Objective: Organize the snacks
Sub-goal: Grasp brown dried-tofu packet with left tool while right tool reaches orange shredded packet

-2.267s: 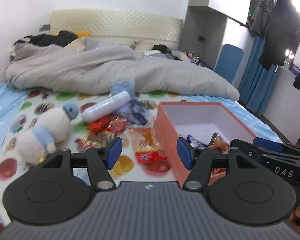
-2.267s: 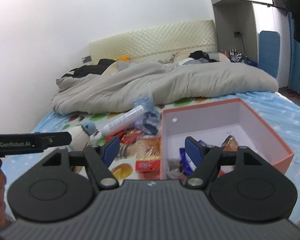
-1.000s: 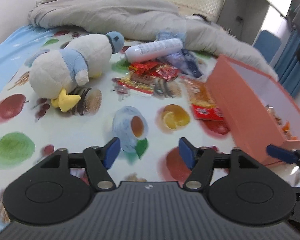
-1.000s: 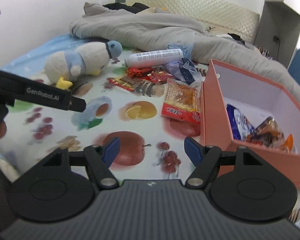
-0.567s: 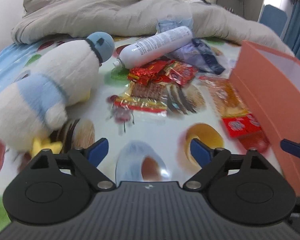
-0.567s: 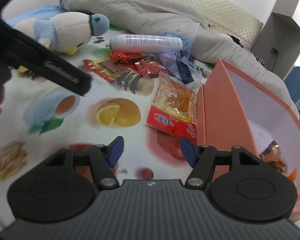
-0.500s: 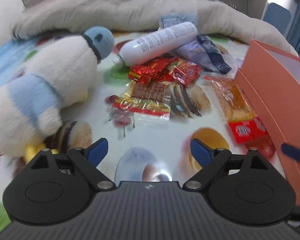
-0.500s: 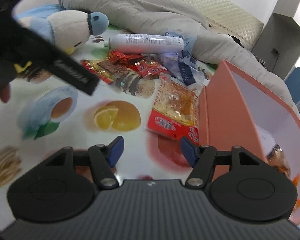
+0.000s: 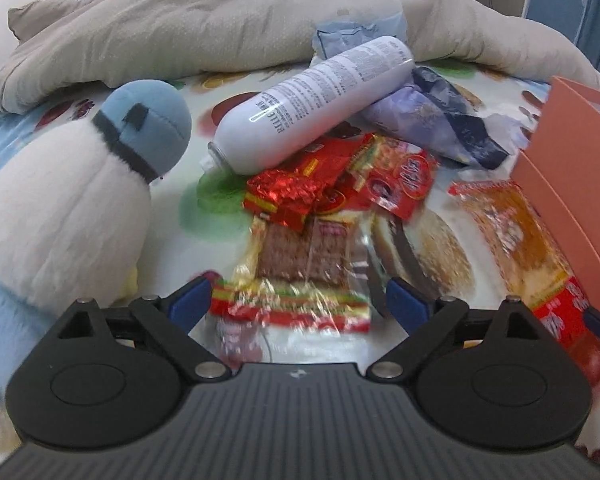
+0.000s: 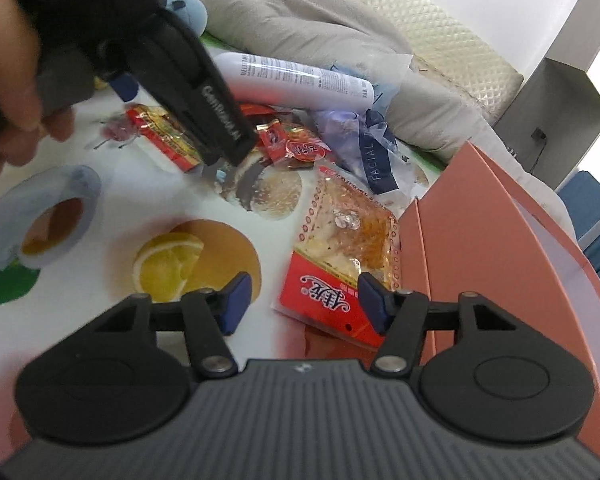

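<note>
While its jaws widen, the left tool (image 9: 298, 304) straddles a clear cracker packet (image 9: 300, 276) without pressing it; the right tool (image 10: 302, 300) narrows over an orange snack packet (image 10: 340, 256), untouched, just beside the salmon box (image 10: 480, 240) on the bed (image 10: 100, 280)

The right gripper (image 10: 302, 300) has its 2 fingers (image 10: 236, 294) closing, with the red end of an orange snack packet (image 10: 340, 256) between them, untouched as far as shows. Just beyond the right finger stands the orange box (image 10: 480, 220). Far beyond the left finger, the left gripper (image 10: 204, 96) reaches over a pile of red wrappers (image 10: 296, 146), below a white bottle (image 10: 292, 74).
</note>
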